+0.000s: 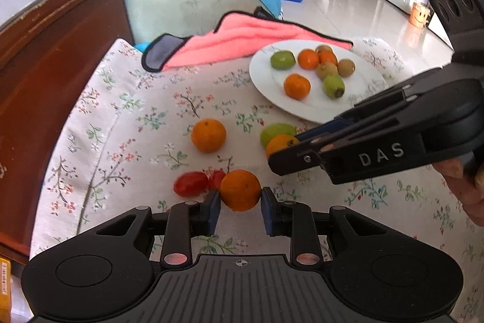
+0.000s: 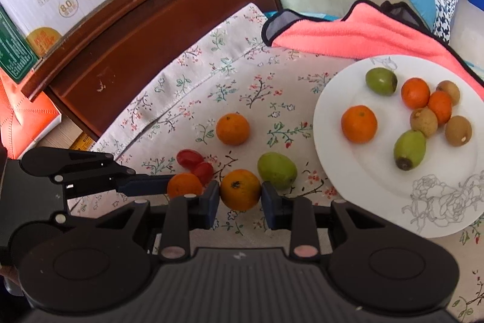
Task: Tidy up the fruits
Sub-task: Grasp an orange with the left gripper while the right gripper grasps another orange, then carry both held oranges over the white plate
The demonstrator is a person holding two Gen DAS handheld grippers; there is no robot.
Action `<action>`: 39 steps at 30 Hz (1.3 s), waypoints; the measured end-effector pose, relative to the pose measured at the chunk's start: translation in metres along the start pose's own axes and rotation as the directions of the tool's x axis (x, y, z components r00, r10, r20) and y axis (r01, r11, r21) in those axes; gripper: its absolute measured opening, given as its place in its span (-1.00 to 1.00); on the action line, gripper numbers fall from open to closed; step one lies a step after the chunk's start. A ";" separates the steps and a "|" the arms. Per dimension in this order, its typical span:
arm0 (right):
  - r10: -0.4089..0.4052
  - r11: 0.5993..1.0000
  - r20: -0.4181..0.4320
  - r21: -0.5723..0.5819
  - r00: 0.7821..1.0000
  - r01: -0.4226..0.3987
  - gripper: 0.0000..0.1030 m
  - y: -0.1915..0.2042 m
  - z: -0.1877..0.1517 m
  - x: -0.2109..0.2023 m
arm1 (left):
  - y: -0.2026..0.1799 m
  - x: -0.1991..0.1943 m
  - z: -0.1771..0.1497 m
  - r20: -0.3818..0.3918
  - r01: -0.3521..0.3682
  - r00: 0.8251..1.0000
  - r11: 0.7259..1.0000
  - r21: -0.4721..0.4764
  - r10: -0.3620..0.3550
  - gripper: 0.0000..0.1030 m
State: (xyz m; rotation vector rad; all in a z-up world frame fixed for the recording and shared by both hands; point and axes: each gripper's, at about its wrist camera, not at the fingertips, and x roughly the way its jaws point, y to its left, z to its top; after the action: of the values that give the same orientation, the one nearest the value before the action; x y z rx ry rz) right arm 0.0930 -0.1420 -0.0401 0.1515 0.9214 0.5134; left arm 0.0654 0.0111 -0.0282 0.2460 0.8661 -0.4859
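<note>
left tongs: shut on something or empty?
Shut on an orange: the left tongs have both blue pads pressed against its sides. The right wrist view shows the same orange gripped.

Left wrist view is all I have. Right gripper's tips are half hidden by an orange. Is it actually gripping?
Observer: Yes. The right gripper has one pad on each side of that orange.
Operator: Is the green fruit beside it touching?
Observer: The green fruit lies right beside the orange, on the plate side. I can't tell if they touch.
Operator: Gripper blocks the plate's near side. Any room?
Observer: The plate is bare there, with only a printed flower.
</note>
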 end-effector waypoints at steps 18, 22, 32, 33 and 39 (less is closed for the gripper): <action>-0.074 0.997 0.109 0.039 0.991 0.070 -0.41 -0.019 0.015 -0.045 | -0.018 -0.004 0.042 0.057 -0.011 0.998 0.999 -0.040 0.013 -0.49; -0.101 0.994 0.134 0.044 0.986 0.096 -0.41 -0.021 0.017 -0.057 | -0.023 -0.004 0.049 0.069 -0.007 0.998 0.999 -0.044 0.010 -0.49; -0.127 0.991 0.188 0.058 0.974 0.118 -0.41 -0.028 0.020 -0.085 | -0.034 -0.004 0.065 0.100 0.010 0.995 0.998 -0.058 -0.004 -0.49; -0.131 0.991 0.198 0.064 0.972 0.120 -0.41 -0.030 0.020 -0.090 | -0.034 -0.004 0.068 0.105 0.010 0.994 0.998 -0.061 -0.003 -0.49; -0.180 0.978 0.267 0.152 0.947 0.143 -0.41 -0.054 0.023 -0.124 | -0.035 -0.005 0.080 0.136 0.020 0.991 0.995 -0.093 -0.007 -0.49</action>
State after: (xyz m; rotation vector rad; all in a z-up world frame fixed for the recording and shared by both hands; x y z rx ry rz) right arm 0.0688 -0.2476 0.0448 0.2586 0.6825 0.2689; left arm 0.0987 -0.0491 0.0259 0.1193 0.7559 -0.4676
